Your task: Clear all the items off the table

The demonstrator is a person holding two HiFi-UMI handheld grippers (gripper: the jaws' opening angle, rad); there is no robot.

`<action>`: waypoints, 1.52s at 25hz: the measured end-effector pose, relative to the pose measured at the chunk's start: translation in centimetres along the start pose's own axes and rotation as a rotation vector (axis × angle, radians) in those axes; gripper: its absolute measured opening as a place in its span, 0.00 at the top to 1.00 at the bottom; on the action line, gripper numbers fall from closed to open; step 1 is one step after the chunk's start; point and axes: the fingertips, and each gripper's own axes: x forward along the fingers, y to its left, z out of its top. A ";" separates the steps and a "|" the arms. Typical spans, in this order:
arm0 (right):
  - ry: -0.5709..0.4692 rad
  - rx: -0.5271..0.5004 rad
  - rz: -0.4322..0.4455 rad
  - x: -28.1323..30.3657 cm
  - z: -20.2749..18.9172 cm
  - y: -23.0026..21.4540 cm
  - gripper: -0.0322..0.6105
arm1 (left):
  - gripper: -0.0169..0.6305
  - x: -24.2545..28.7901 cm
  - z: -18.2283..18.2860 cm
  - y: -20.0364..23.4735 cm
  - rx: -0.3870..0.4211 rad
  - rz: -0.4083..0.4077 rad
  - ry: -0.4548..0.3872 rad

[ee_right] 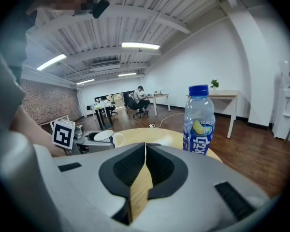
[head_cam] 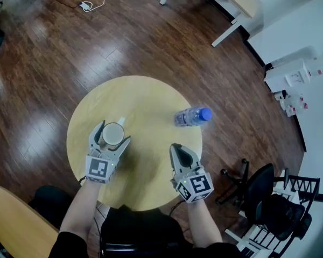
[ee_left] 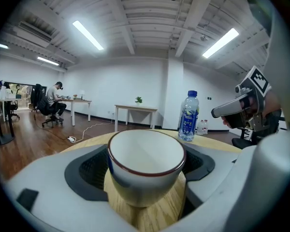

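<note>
A white cup with a dark rim stands upright on the round wooden table, left of its middle. My left gripper is open, one jaw on each side of the cup, and a narrow gap shows beside the cup in the left gripper view. A clear water bottle with a blue cap stands near the table's right edge, apart from both grippers. My right gripper is shut and empty, hovering over the table's near right part, with the bottle ahead and to its right.
A black office chair stands on the wood floor right of the table. White tables are at the back, white boxes by the right wall. A pale wooden surface sits at the bottom left. A person sits far off.
</note>
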 end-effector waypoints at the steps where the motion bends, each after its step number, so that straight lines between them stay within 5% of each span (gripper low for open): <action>1: -0.014 -0.003 -0.002 -0.1 0.1 -0.1 0.93 | 0.30 -0.3 0.3 -0.1 0.006 -0.001 -0.005; 8: -0.099 -0.001 0.036 -1.6 2.7 0.8 0.93 | 0.33 -3.9 4.0 -1.5 0.061 0.009 -0.038; 13: -0.170 -0.001 0.094 -3.1 5.1 1.3 0.93 | 0.40 -6.0 7.9 -2.8 0.023 0.058 -0.056; 15: -0.195 -0.018 0.135 -3.8 6.5 1.9 0.93 | 0.51 -7.5 9.7 -3.3 0.031 0.094 -0.086; 17: -0.233 -0.026 0.193 -5.0 8.2 2.8 0.93 | 0.83 -9.5 12.2 -4.0 0.043 0.129 -0.134; 20: -0.307 -0.031 0.259 -6.9 10.5 3.9 0.93 | 0.97 -12.1 15.9 -5.1 0.046 0.148 -0.214; 28: -0.390 -0.058 0.289 -8.9 13.4 5.9 0.93 | 0.97 -17.6 19.1 -4.6 0.030 0.229 -0.289; 38: -0.462 -0.066 0.171 -9.8 16.8 10.3 0.95 | 0.97 -24.0 22.6 -2.0 0.118 0.213 -0.319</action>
